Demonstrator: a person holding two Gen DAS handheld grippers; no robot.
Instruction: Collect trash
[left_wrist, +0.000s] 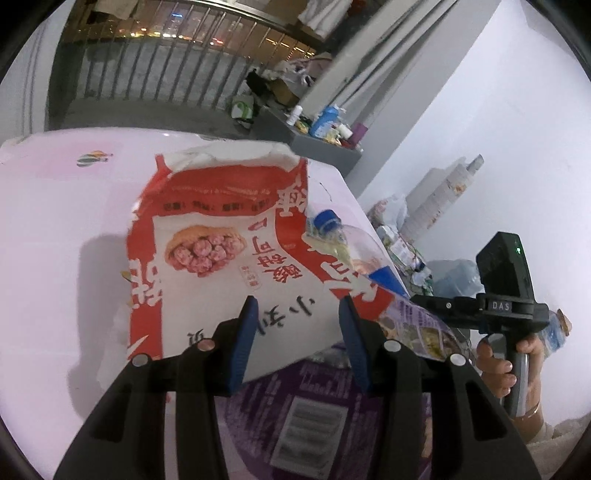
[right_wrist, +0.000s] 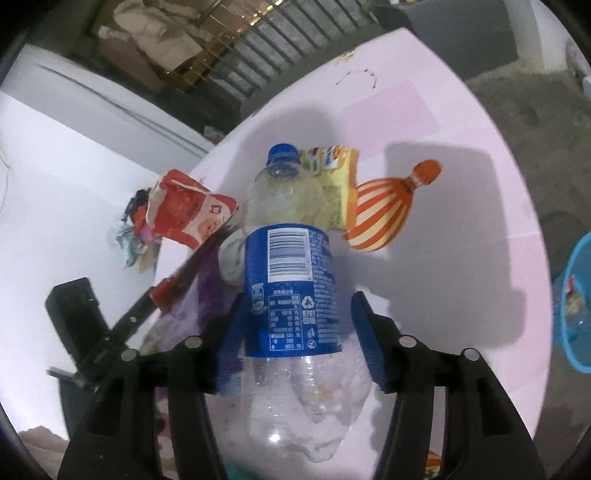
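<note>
Trash covers this end of the pink bench (right_wrist: 461, 206). The clear plastic bottle (right_wrist: 291, 280) with the blue label and blue cap lies lengthwise between the blue fingers (right_wrist: 365, 343) of the right gripper (right_wrist: 299, 345). Those fingers stand spread, one on each side of the bottle's body; the left pad is close against the label, while a gap shows on the right, so the bottle is bracketed but not squeezed. Its cap points away from the camera.

Just past the bottle's shoulder sits a yellow snack wrapper (right_wrist: 338, 184), and beside that an orange-and-white striped balloon picture (right_wrist: 384, 210) printed on the bench cover. To the left a crumpled red-and-white food bag (right_wrist: 188, 210) stands off the bench.

In the left wrist view, the left gripper (left_wrist: 297, 341) has its fingers (left_wrist: 245, 343) parted, with the lower edge of that red-and-white food bag (left_wrist: 221, 258) lying between them, not pinched. A purple wrapper (left_wrist: 314, 406) lies underneath. The bottle's cap (left_wrist: 325, 219) shows right of the bag.

A blue basket (right_wrist: 576, 306) sits beyond the bench's right edge.
</note>
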